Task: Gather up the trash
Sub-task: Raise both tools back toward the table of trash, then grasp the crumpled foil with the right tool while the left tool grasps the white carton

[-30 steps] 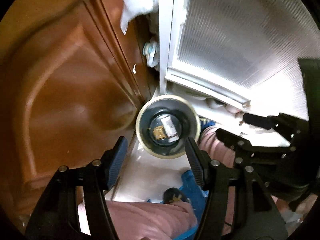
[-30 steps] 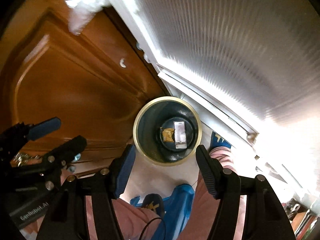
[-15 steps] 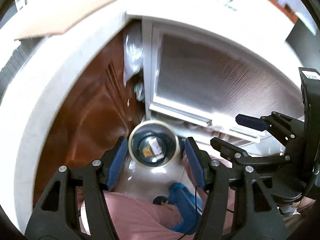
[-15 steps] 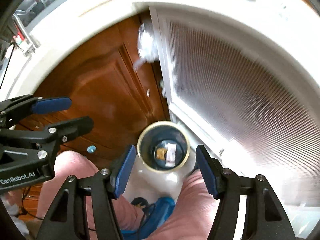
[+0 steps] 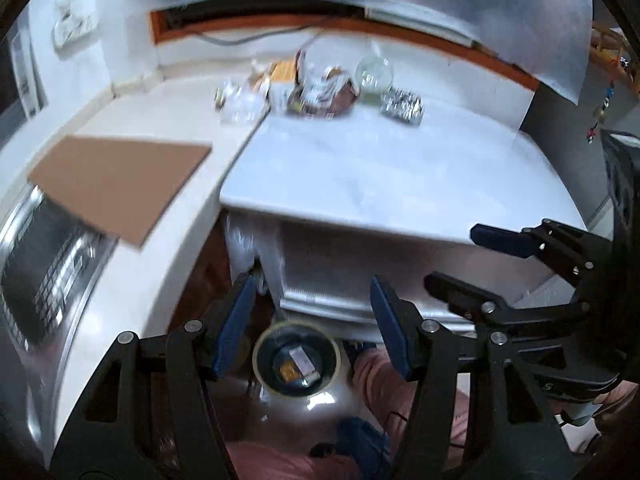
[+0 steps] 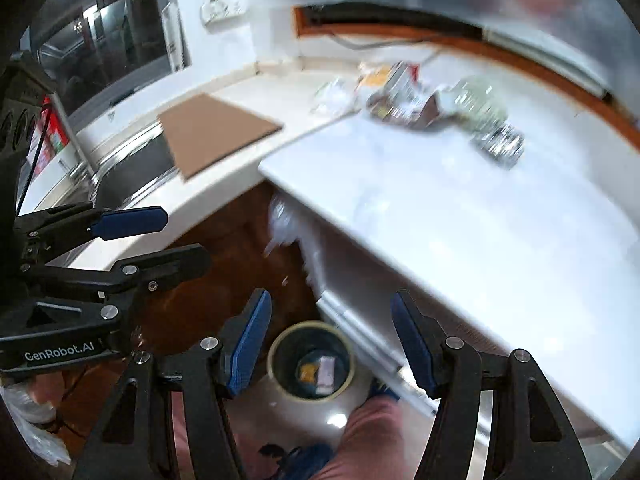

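Observation:
A round trash bin (image 5: 297, 360) stands on the floor below the counter, with a yellow wrapper and a white packet inside; it also shows in the right wrist view (image 6: 311, 365). A pile of trash (image 5: 320, 90), wrappers, clear plastic and crumpled foil, lies at the back of the white counter, and shows in the right wrist view (image 6: 424, 108). My left gripper (image 5: 314, 320) is open and empty, high above the bin. My right gripper (image 6: 332, 340) is open and empty beside it.
A brown cardboard sheet (image 5: 120, 184) lies on the left counter over a steel sink (image 5: 44, 280). The white countertop (image 5: 392, 176) juts forward. A brown cabinet door (image 6: 224, 292) is below. The person's pink-trousered legs (image 5: 392, 384) stand by the bin.
Both grippers have risen from just above the bin and tilted up, so the countertop and trash pile came into view. Both stayed open and empty.

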The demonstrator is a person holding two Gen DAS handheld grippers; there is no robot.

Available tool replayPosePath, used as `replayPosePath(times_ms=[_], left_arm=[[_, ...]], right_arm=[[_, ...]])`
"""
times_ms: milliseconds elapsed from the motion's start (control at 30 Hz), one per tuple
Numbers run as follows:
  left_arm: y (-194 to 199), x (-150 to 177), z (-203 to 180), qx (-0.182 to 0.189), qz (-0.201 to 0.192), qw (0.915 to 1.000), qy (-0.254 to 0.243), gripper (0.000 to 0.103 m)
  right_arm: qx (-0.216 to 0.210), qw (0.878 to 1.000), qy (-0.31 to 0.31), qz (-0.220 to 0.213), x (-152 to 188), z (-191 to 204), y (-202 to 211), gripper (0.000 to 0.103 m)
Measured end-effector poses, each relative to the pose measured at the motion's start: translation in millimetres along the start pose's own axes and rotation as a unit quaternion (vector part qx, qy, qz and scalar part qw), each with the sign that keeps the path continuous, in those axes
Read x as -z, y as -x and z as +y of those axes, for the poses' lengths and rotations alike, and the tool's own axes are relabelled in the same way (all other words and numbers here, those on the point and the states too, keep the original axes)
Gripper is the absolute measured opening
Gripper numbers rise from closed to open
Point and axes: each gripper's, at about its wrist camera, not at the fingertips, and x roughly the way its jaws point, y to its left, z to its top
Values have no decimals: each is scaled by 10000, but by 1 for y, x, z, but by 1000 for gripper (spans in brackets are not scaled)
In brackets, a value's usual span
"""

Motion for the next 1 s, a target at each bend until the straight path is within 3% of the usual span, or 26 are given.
replayPosePath(times_ms=[267, 367, 533, 833, 1000], left_arm=[[-25, -89, -22, 43, -410, 9989, -241, 57], [-50, -122, -27, 32, -417, 9987, -304, 57], [-105, -168, -31, -5, -392, 9987, -314, 57], [-199, -212, -44, 117, -185, 9993, -319, 57], [-237, -223, -54, -48, -95, 9990, -429, 57]], right_arm=[[581, 9969, -220, -480, -56, -61, 14, 65], [707, 9945, -438, -631, -82, -102, 3, 73], [796, 9885, -1028, -773, -117, -171, -18, 74], [843, 9797, -1668, -731, -157, -261, -97, 74], [749, 9756, -1988, -553, -163, -282, -141, 74]])
